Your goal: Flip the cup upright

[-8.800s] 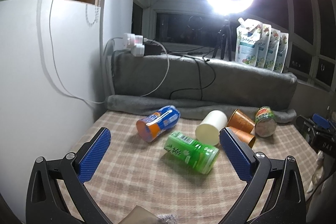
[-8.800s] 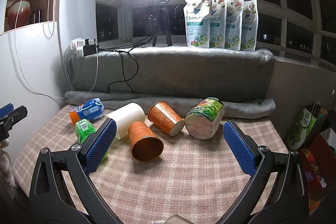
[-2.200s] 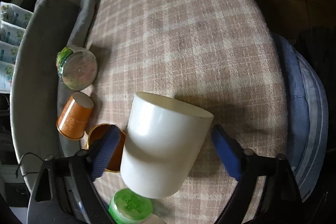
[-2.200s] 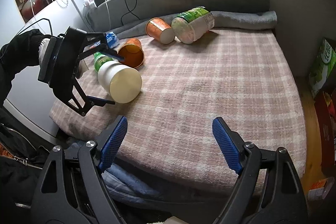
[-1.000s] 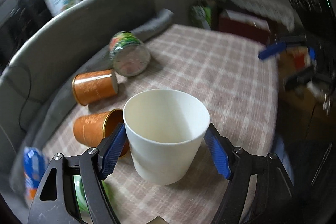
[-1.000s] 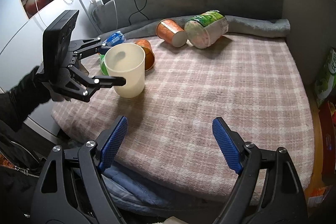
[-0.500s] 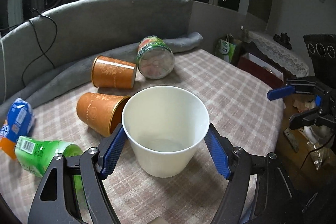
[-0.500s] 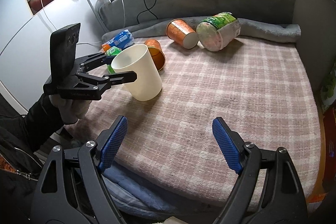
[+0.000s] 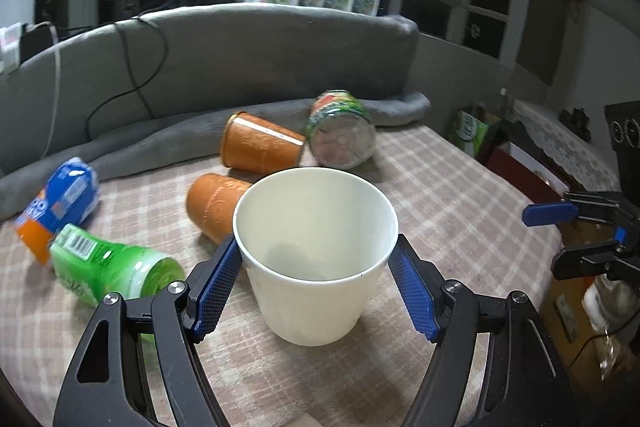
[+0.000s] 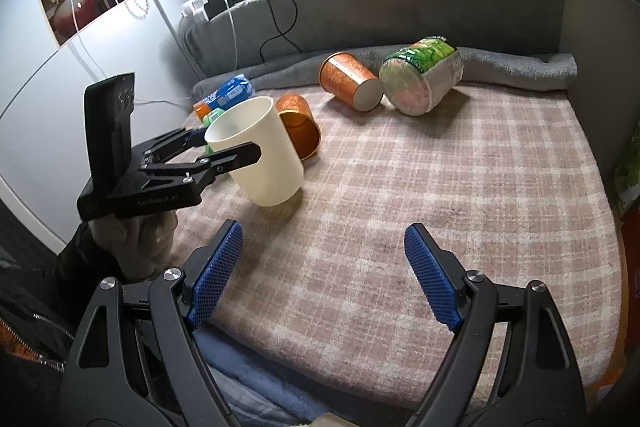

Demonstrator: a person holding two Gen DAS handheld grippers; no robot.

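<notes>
My left gripper (image 9: 316, 255) is shut on the white cup (image 9: 314, 279), its blue pads against both sides just under the rim. The cup's mouth faces up and it tilts a little. In the right wrist view the cup (image 10: 264, 157) has its base on or just above the checked cloth (image 10: 460, 187), held by the left gripper (image 10: 228, 151). My right gripper (image 10: 320, 267) is open and empty at the cloth's near edge, to the right of the cup.
Two orange cups (image 9: 260, 147) (image 9: 212, 205), a green-labelled jar (image 9: 342, 135), a green bottle (image 9: 108, 267) and a blue-orange bottle (image 9: 56, 203) lie on their sides behind the white cup. A grey cushion (image 9: 240, 59) lines the back. Boxes (image 9: 472, 131) stand past the right edge.
The left gripper has lowered the white cup towards the cloth and levelled it a little. Earlier it turned the cup from lying on its side to mouth up. The right gripper stayed open.
</notes>
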